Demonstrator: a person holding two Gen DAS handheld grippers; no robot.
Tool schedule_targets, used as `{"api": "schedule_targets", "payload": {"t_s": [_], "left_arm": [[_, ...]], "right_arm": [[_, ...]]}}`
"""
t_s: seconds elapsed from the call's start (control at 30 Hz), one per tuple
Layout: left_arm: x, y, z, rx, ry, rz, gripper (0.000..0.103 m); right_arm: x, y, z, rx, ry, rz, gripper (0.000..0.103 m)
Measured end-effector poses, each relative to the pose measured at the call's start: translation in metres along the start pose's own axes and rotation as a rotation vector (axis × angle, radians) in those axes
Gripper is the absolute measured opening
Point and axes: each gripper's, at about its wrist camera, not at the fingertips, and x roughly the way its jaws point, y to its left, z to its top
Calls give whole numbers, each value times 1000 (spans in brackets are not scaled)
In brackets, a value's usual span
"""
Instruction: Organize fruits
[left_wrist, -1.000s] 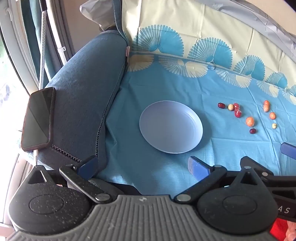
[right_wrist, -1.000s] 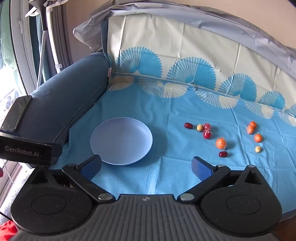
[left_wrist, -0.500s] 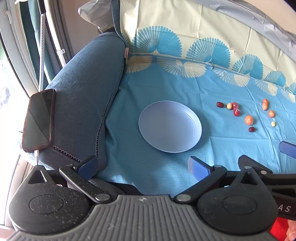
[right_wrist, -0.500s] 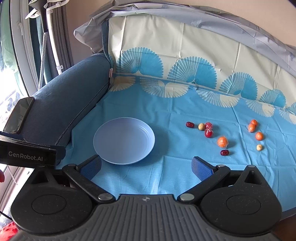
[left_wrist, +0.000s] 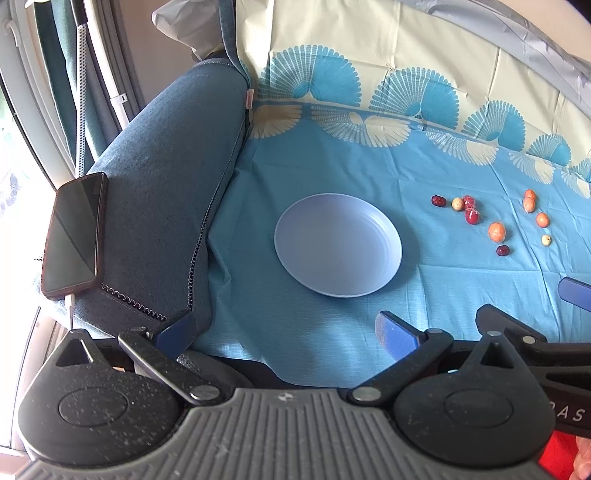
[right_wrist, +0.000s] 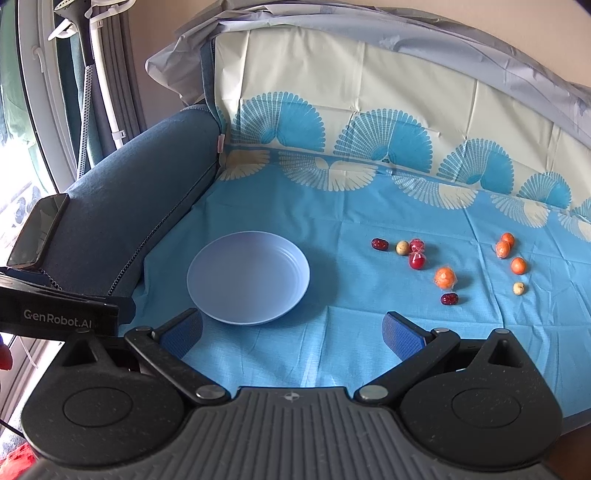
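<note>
each gripper (right_wrist: 291, 332) is black plastic with two round speckled discs, silver screws and a grey ribbed middle part. the fingers (right_wrist: 400, 334) have blue bumpy pads. the left gripper (right_wrist: 55, 317) has white letters, "genrobot.ai", on its black side.

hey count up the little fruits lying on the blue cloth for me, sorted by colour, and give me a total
Round orange fruits: 4
Dark red wrinkled oval fruits: 2
Shiny red round fruits: 2
Pale yellow small round fruits: 2
Total: 10, all on the cloth; none on the light blue round plate.
</note>
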Motion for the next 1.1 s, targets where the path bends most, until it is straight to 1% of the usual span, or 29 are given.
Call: {"api": "schedule_targets", "payload": {"t_s": [0.33,1.1], "left_arm": [[1,3,1,-10,10,9,103],[2,6,-1,-22,14,12,103]], "right_arm": [[0,0,5,-6,0,-2,102],[1,2,4,-12,8,7,102]]}}
